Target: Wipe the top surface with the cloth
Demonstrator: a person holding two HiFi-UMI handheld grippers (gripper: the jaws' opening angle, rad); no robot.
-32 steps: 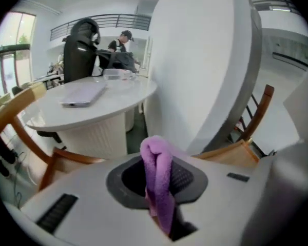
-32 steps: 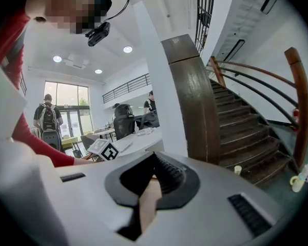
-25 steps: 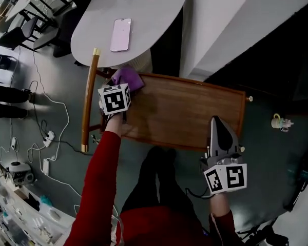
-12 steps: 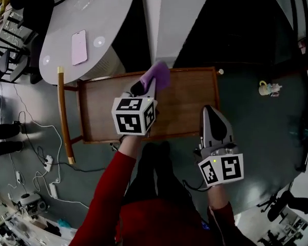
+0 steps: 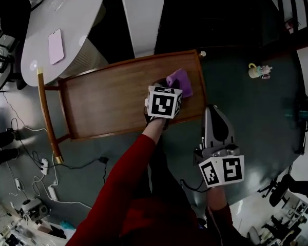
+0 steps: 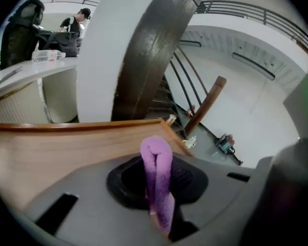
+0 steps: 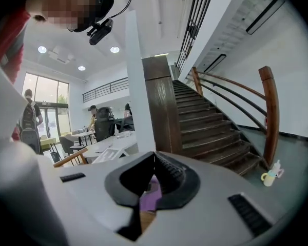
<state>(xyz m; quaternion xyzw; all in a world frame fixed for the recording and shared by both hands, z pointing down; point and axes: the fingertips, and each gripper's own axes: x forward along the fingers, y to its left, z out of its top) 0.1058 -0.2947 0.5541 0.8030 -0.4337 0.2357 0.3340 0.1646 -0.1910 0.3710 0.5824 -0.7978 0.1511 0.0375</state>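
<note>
The wooden cart top runs across the middle of the head view. My left gripper sits over its right end, shut on a purple cloth that rests on the wood near the right rim. In the left gripper view the cloth is folded and pinched between the jaws, with the wooden top stretching away behind it. My right gripper hangs off the cart's near right corner over the floor, shut and holding nothing. Past its closed jaws in the right gripper view a bit of purple cloth shows.
The cart's handle sticks out at the left. A white oval table with a phone stands behind it. A small toy cup lies on the floor at right, and cables at left. A staircase rises ahead.
My left gripper has swept the cloth from the cart top's left end across to its right end. The right gripper has stayed by the near right corner.
</note>
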